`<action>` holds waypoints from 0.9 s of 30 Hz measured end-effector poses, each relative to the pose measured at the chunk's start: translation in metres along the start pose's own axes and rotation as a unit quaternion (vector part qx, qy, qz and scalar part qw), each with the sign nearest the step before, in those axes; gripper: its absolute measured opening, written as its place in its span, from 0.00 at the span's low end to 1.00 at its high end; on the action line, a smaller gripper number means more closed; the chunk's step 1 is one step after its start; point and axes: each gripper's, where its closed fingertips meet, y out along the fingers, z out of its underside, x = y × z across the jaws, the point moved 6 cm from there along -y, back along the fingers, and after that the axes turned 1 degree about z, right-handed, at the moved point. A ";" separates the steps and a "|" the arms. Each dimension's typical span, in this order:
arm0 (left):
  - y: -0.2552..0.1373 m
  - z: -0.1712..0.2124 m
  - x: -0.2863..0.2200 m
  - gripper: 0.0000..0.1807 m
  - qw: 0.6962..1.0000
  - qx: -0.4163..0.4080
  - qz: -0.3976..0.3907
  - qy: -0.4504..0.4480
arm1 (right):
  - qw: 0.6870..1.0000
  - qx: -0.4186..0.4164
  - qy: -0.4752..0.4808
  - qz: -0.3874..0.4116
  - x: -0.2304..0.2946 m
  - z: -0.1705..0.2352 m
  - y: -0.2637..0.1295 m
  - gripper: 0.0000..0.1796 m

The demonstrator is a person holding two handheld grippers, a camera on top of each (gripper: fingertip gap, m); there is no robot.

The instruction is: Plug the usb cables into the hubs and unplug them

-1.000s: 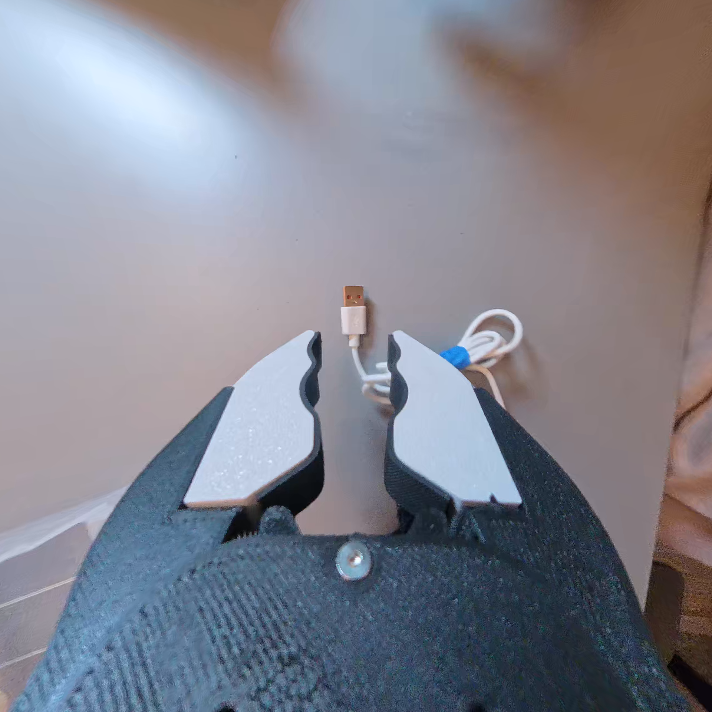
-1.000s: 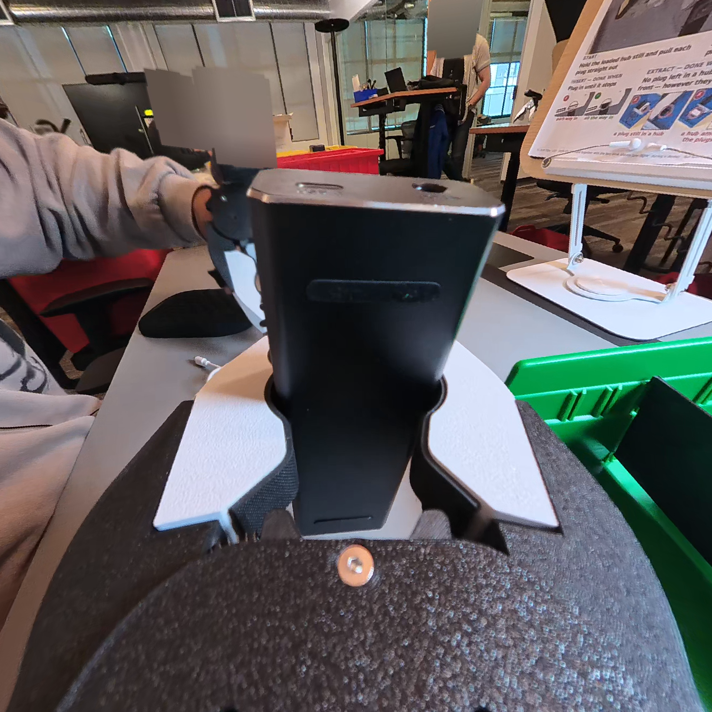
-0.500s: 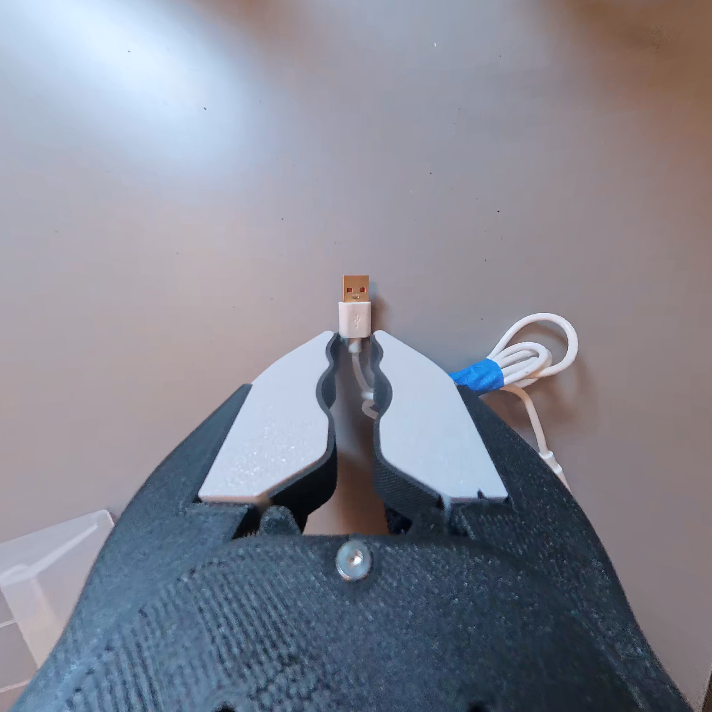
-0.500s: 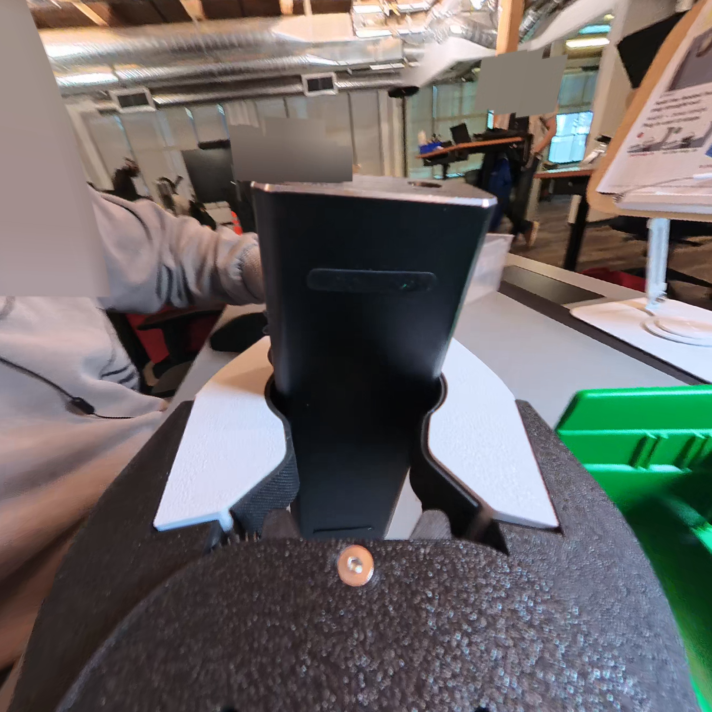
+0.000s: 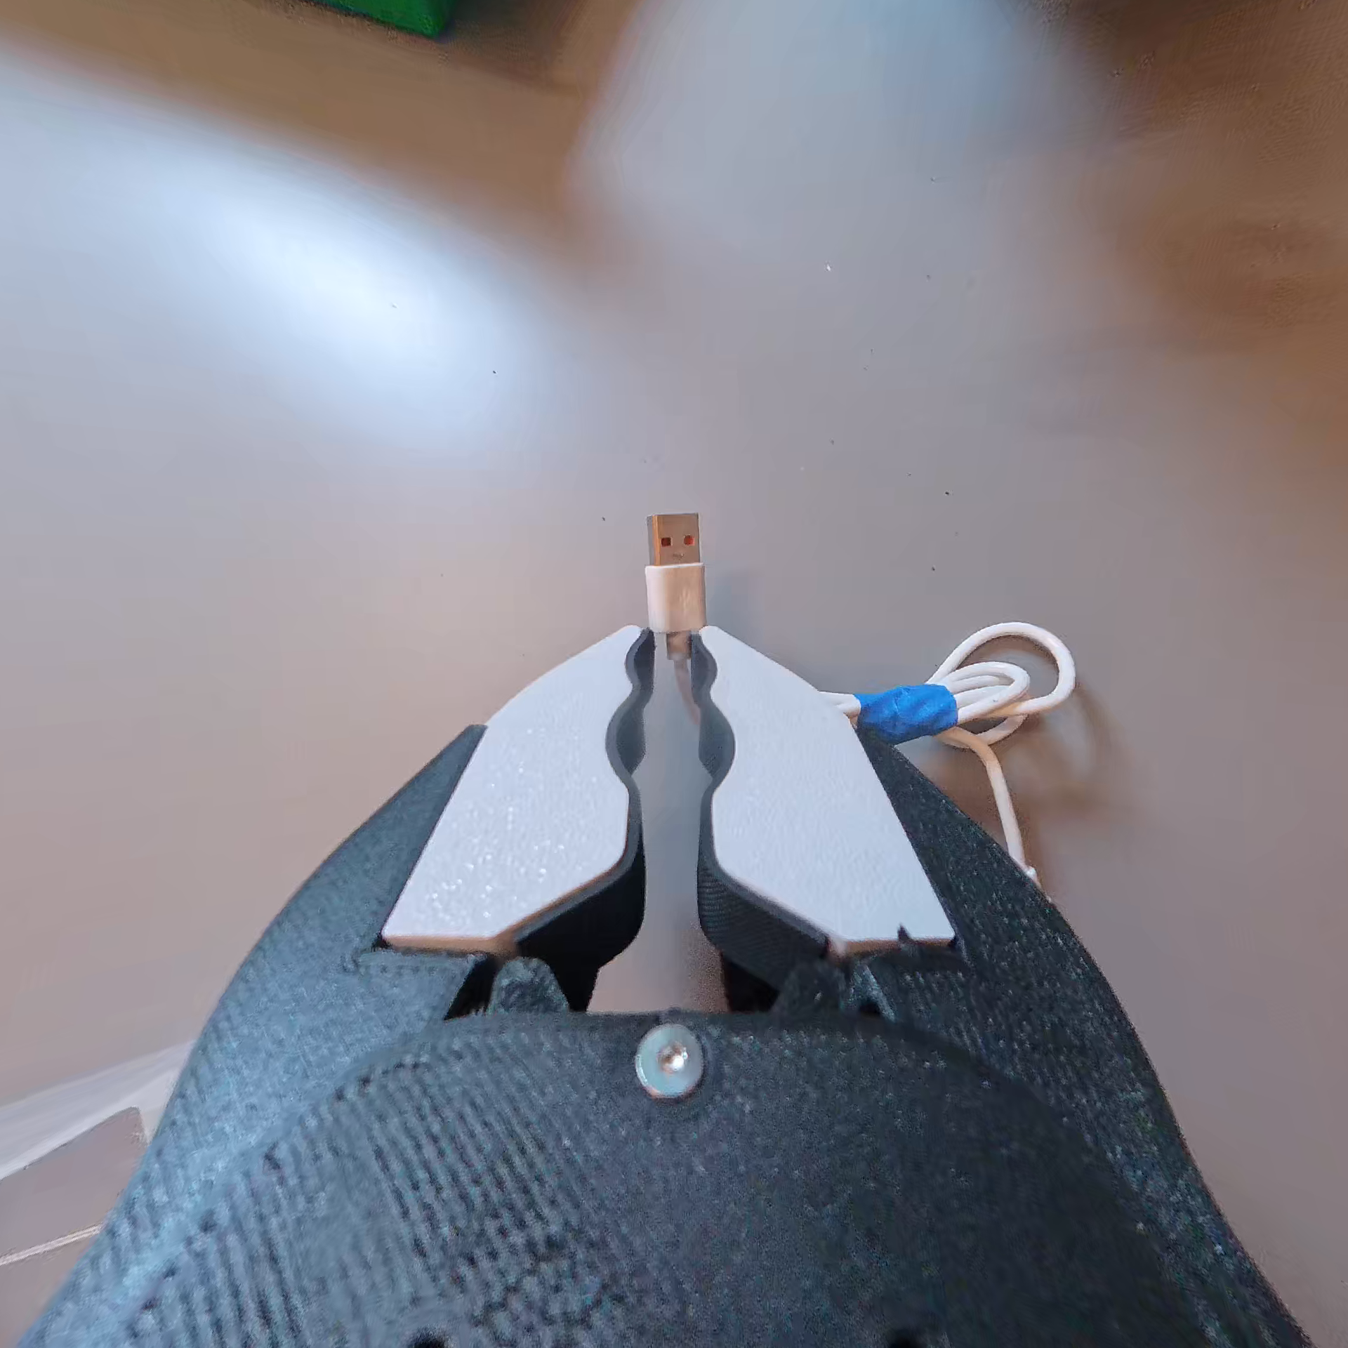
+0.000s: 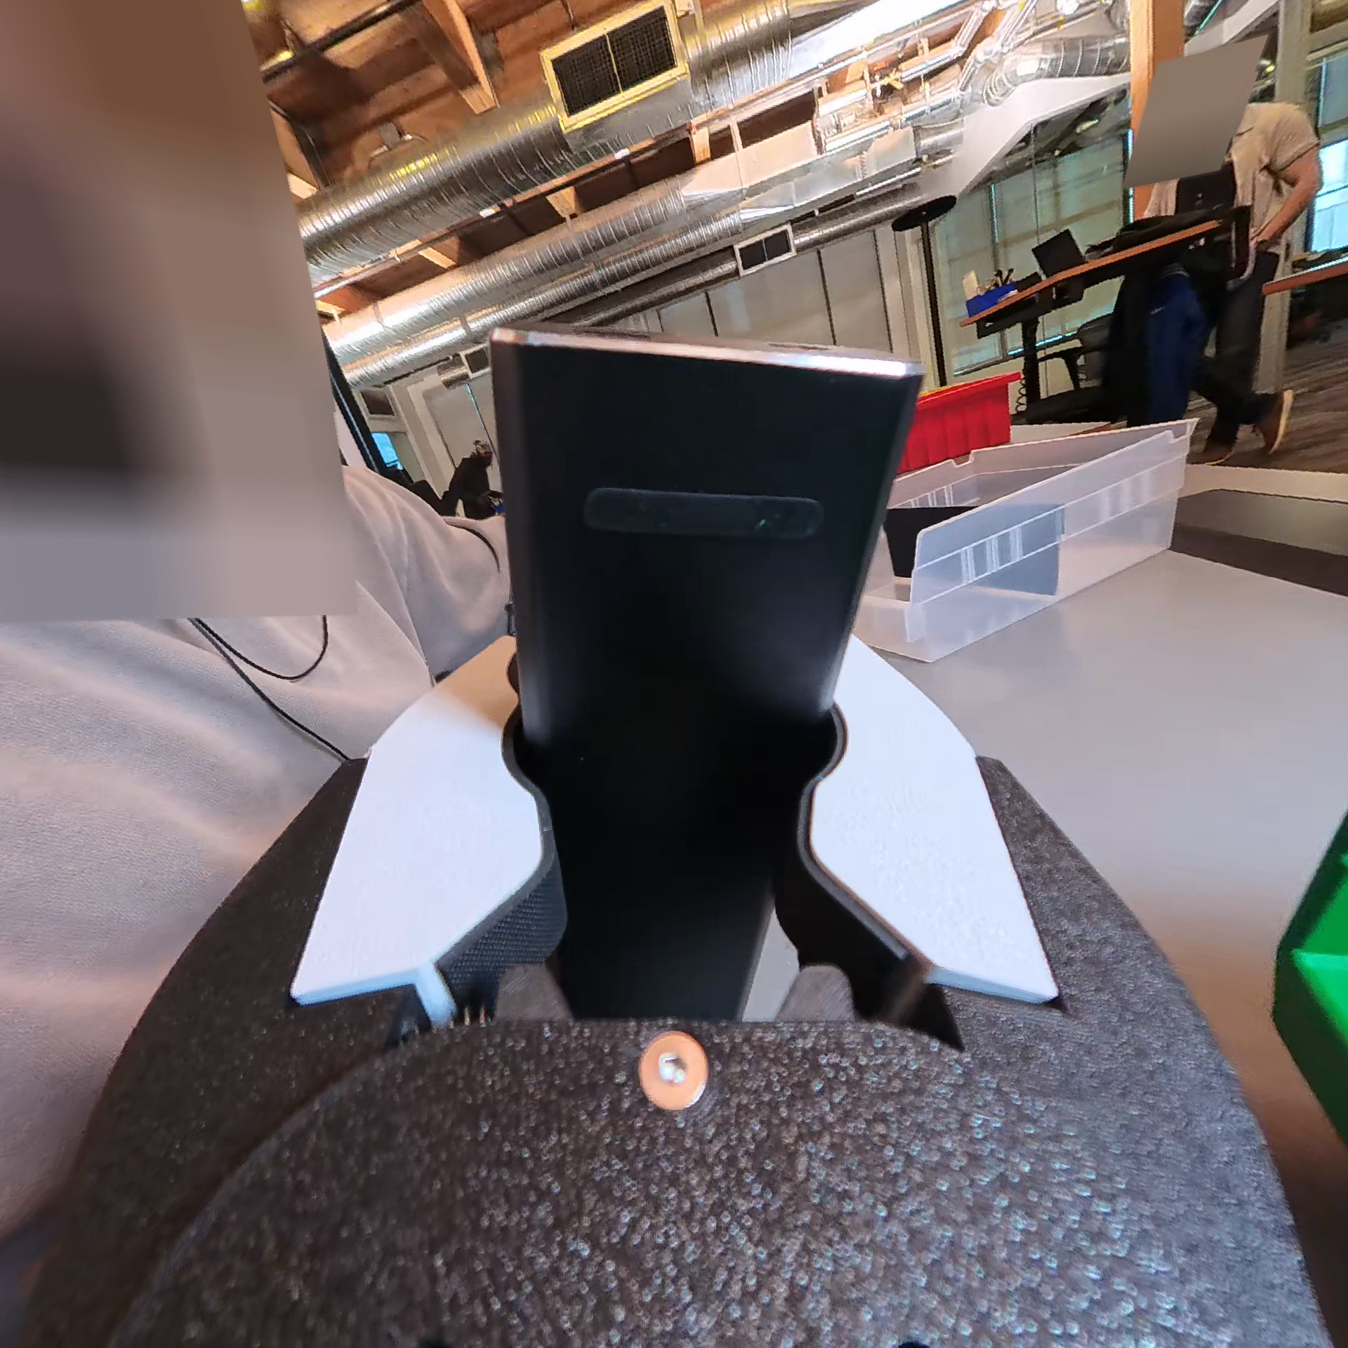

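Nearest in the left wrist view, the left gripper [image 5: 672,642] had its 2 fingers drawn in narrow around the thin neck of the white usb cable [image 5: 970,686] just behind the plug [image 5: 675,576], which stuck out past the fingertips with its metal end pointing away over the grey counter [image 5: 365,510]. Whether the fingers actually pinched the neck or merely flanked it could not be told. The rest of the cable lay just to the right as a small coil bound with blue tape [image 5: 904,711]. The cable looked light and limp, so the stiff plug housing seemed the better place to hold; a grip on the soft neck would likely let the plug wobble on insertion. In the right wrist view, the right gripper [image 6: 675,729] was clamped on the black hub [image 6: 693,547], held upright by its lower half; it looked rigid, smooth and possibly slippery. Beyond it on the counter sat a clear plastic bin [image 6: 1036,532], with a green bin [image 6: 1313,970] at the right edge.
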 end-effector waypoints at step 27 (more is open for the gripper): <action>-0.017 -0.014 -0.028 0.11 0.995 -0.006 -0.035 0.095 | 1.000 -0.007 -0.011 0.006 0.004 -0.007 -0.004 0.41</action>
